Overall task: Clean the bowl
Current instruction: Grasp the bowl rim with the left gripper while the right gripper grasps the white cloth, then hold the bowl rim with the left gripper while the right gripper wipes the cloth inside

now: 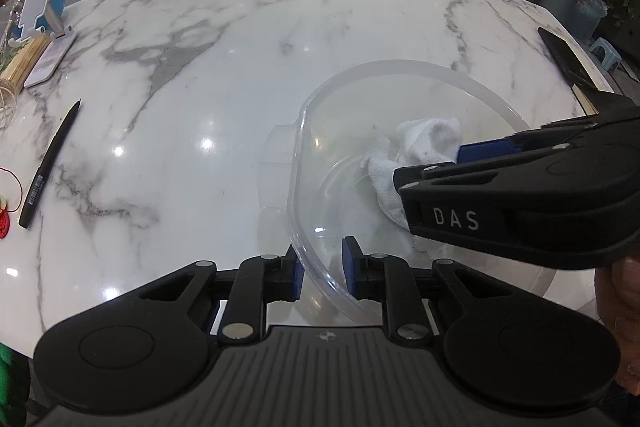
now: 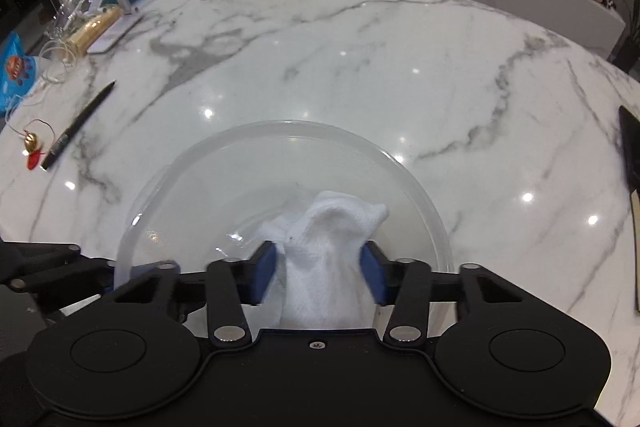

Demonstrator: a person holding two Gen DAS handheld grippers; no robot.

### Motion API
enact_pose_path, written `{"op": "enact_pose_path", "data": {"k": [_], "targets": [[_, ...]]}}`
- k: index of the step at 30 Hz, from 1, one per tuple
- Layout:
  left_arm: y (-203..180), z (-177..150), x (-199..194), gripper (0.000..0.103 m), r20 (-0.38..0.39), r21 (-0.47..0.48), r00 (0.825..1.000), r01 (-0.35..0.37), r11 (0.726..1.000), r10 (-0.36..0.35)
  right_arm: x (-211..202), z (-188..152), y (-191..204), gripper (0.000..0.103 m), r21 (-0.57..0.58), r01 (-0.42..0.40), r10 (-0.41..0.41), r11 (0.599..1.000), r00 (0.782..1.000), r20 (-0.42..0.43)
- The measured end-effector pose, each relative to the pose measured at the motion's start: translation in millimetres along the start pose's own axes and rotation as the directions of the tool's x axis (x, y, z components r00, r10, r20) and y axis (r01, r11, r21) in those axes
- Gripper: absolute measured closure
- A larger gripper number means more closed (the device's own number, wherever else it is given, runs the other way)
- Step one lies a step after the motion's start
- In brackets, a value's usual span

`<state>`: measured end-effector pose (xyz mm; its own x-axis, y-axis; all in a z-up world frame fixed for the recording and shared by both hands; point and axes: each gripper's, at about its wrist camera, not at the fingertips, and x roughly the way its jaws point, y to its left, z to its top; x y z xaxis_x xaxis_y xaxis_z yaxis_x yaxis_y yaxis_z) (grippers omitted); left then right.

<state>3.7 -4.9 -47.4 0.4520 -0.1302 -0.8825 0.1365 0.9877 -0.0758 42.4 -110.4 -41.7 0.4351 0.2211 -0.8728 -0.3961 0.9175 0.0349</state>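
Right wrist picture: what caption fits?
Right gripper squeezing a white cloth inside the clear bowl.

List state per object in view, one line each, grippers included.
bowl: upright on the table, clear, rim pinched.
cloth: bunched, inside the bowl.
left gripper: fingers shut on the bowl rim, one inside, one outside.
right gripper: fingers shut on the cloth.
pen: lying flat on the table, untouched.
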Motion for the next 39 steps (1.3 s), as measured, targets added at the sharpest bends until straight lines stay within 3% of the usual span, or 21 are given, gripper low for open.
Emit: {"op": "enact_pose_path", "data": {"k": [3,7,19,33,39], "targets": [[0.9,-0.3,0.3,0.085,0.001,-0.005,1.000,0.002,1.000,-0.002,0.2,-0.1,-0.1,0.064,-0.004,0.000,0.000,1.000,1.000,0.005],[2.5,0.1,0.8,0.087,0.005,-0.012,1.000,-0.005,1.000,0.005,-1.2,-1.0,1.6,0.075,-0.027,0.006,-0.005,1.000,1.000,0.013],[2.2,0.4,1.4,0.087,0.013,0.000,1.000,-0.017,1.000,0.017,-0.6,-4.0,8.7,0.092,-0.071,-0.029,0.028,0.997,0.999,-0.018],[1.7,4.0,5.7,0.091,0.004,-0.002,1.000,-0.022,1.000,0.022,-38.9,0.5,-8.2,0.092,-0.033,-0.058,0.061,0.998,0.995,0.076],[-3.6,3.7,10.5,0.091,-0.015,0.040,0.999,-0.035,0.999,0.036,-28.6,-3.2,-13.5,0.092,-0.025,-0.090,0.091,0.996,0.996,0.023]]}}
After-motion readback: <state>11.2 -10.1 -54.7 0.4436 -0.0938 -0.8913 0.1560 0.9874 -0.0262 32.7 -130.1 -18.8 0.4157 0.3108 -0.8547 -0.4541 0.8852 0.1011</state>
